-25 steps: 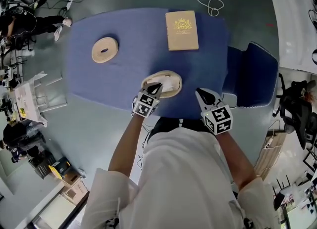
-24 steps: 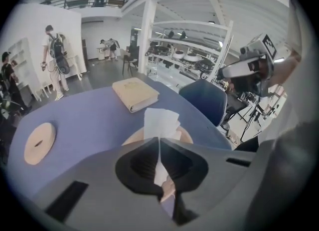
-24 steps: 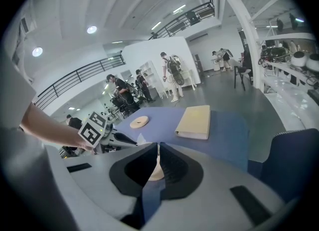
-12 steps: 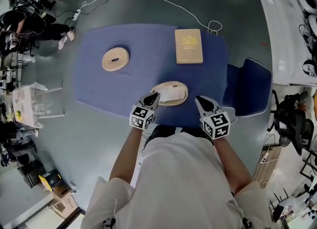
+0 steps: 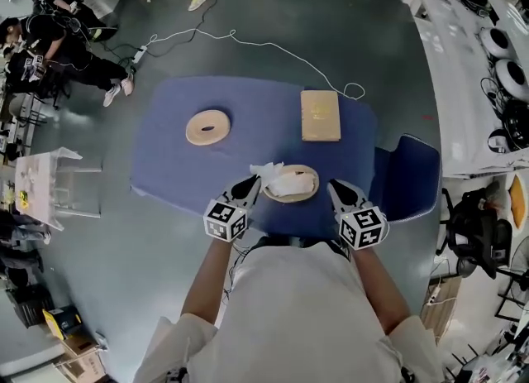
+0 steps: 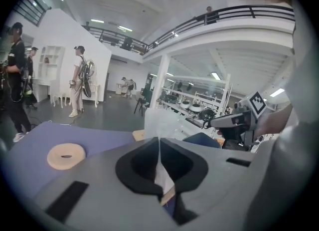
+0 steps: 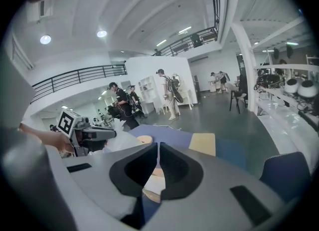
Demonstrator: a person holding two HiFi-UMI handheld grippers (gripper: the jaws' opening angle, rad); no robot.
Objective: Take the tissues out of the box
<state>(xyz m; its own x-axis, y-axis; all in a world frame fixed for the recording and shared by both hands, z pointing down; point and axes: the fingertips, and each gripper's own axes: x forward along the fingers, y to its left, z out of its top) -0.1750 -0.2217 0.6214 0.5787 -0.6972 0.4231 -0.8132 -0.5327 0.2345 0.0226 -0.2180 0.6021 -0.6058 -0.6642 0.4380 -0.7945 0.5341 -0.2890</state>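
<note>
An oval wooden tissue box (image 5: 295,192) sits near the front edge of the blue table (image 5: 165,158), with white tissue bunched in its opening. My left gripper (image 5: 250,184) hovers at the box's left end, shut on a white tissue (image 5: 266,171) that stands up out of the box. In the left gripper view the thin tissue (image 6: 161,174) is pinched between the closed pads of the left gripper (image 6: 159,140) and spreads upward. My right gripper (image 5: 335,188) hangs just right of the box, jaws together and empty. The right gripper (image 7: 157,147) looks over the table.
A round wooden ring (image 5: 208,126) lies at the table's back left and a flat tan box (image 5: 320,115) at the back right. A blue chair (image 5: 411,176) stands right of the table. A white cable (image 5: 248,42) trails on the floor behind; people stand far left.
Both grippers have risen above the table. The left one, earlier down at the oval box's opening, has lifted with the tissue, which now stands up out of the box.
</note>
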